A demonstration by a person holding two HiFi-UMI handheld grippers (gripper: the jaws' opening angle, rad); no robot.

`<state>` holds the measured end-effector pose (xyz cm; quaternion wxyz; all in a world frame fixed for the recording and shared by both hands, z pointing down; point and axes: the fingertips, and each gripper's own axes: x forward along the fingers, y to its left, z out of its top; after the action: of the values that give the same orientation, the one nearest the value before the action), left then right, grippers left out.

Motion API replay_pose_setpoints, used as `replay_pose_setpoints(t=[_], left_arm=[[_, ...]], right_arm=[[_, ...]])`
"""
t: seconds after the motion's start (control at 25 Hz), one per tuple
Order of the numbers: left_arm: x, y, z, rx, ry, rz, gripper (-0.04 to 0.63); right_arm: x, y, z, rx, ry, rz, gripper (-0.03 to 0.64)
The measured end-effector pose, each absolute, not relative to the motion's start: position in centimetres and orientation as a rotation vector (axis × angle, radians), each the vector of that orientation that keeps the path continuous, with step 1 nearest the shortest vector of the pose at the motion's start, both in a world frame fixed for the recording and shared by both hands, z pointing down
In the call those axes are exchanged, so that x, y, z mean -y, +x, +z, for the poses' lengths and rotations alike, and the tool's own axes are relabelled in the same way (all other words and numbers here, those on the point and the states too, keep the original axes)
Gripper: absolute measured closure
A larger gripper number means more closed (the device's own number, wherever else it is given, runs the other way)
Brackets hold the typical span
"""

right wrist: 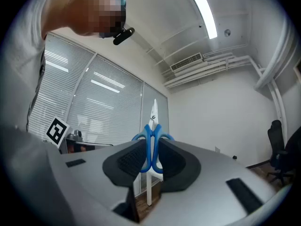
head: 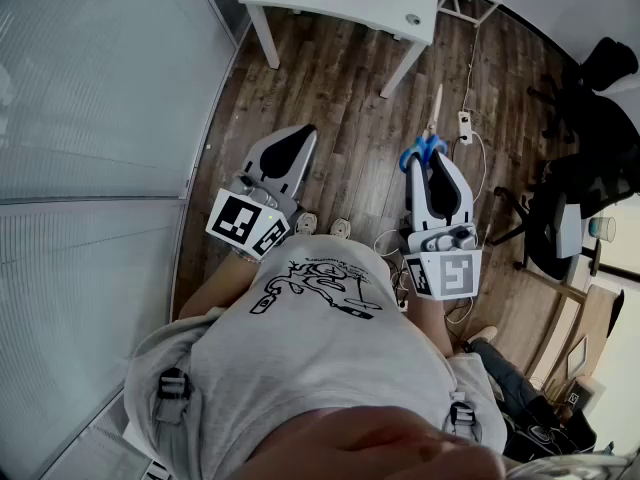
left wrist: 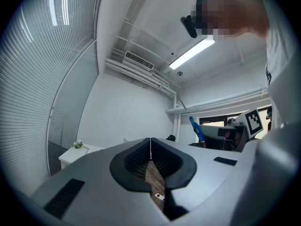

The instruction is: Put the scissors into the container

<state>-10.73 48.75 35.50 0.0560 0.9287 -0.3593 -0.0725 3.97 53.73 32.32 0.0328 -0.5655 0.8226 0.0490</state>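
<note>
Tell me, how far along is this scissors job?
Done: the scissors are picked up, clamped by their blue handles in the right gripper. In hand: they are held above the wood floor. Left: putting them into the container, which I cannot make out. The left gripper is shut and empty.

This is an office. A white desk (head: 340, 3) stands on a wood-plank floor (head: 340, 118), with black swivel chairs (head: 600, 68) nearby and a glass partition with slatted blinds (head: 90, 88) alongside. A strip light (left wrist: 192, 53) and an air-conditioning vent (left wrist: 138, 60) are fixed overhead.
</note>
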Motion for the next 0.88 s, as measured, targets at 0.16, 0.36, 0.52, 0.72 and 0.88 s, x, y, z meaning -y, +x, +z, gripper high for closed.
replay_pose_setpoints(t=[0.16, 0.36, 0.52, 0.72, 0.88], left_arm=[[-48.3, -11.0, 35.7, 1.088, 2.814, -0.219, 0.574], [-48.1, -11.9, 36.0, 1.084, 2.809, -0.219, 0.574], [-47.7, -13.6, 36.3, 1.088, 2.798, -0.214, 0.574], [-47.2, -15.0, 36.3, 1.084, 2.796, -0.214, 0.574], [-46.3, -17.2, 36.6, 1.083, 2.8, -0.207, 0.574]], right_arm=[[-53.2, 3.7, 32.5, -2.535, -1.74, 0.151, 0.528], [-52.9, 2.7, 32.8, -2.545, -1.741, 0.148, 0.528], [-52.5, 1.2, 32.7, -2.54, -1.73, 0.144, 0.528], [-51.8, -0.3, 32.6, -2.536, -1.726, 0.146, 0.528], [-50.8, -2.5, 33.0, -2.542, -1.728, 0.141, 0.527]])
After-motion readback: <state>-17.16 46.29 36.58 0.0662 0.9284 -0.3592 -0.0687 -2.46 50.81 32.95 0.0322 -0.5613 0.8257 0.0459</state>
